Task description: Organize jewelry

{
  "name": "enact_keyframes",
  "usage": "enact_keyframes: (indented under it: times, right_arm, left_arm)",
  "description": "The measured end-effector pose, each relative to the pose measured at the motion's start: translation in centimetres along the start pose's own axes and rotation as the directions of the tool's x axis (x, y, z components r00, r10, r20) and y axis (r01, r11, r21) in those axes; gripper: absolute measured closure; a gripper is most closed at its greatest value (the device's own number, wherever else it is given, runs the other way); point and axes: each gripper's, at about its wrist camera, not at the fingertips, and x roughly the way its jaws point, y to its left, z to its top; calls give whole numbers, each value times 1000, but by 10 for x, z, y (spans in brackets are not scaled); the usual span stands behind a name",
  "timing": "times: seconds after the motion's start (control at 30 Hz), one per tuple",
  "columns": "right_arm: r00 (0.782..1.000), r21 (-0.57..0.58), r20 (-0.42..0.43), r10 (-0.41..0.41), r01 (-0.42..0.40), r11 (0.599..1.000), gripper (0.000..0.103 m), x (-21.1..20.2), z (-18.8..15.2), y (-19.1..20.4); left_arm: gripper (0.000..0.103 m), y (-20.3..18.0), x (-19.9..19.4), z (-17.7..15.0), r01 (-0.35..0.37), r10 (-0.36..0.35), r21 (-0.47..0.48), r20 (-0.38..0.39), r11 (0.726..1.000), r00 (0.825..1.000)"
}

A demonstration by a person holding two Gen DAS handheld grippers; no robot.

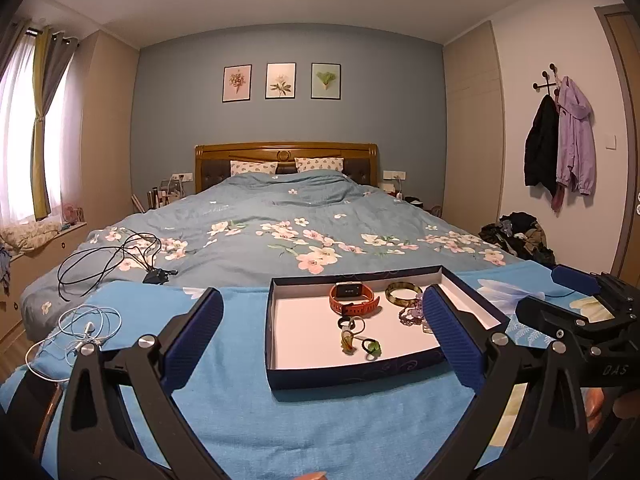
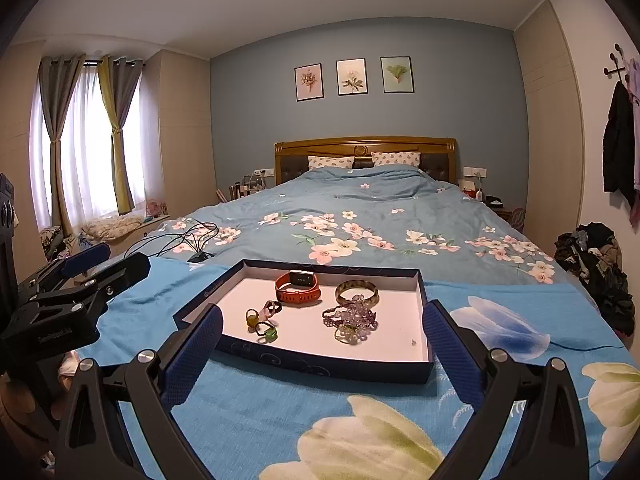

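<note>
A shallow dark blue box (image 1: 276, 320) (image 2: 320, 366) with a white floor lies on the blue cloth at the foot of the bed. In it are an orange watch (image 1: 354, 304) (image 2: 298, 286), a greenish bangle (image 1: 403, 294) (image 2: 357, 291), purple beaded bracelets (image 1: 410, 315) (image 2: 352, 316) and a few small rings (image 1: 352, 336) (image 2: 262, 322). My left gripper (image 1: 324, 322) is open and empty, just before the box. My right gripper (image 2: 322, 338) is open and empty, also just before the box. Each gripper shows at the other view's edge.
A tangle of white earphone cable (image 1: 86, 326) lies on the cloth at the left. A black cable with a small plug (image 1: 120, 256) (image 2: 188, 240) lies on the floral duvet beyond. A pile of dark clothes (image 2: 596, 264) sits on the floor at the right.
</note>
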Motion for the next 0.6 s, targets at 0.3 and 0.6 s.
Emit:
enact_keyframes:
  times: [0.3, 0.6]
  right_arm:
    - [1000, 0, 12, 0, 0, 1000, 7, -2, 1, 0]
    - [1000, 7, 26, -1, 1, 1000, 7, -2, 1, 2]
  left_arm:
    - [5, 0, 2, 0, -10, 10, -2, 9, 1000, 1000]
    - [5, -3, 3, -2, -11, 11, 7, 15, 1000, 1000]
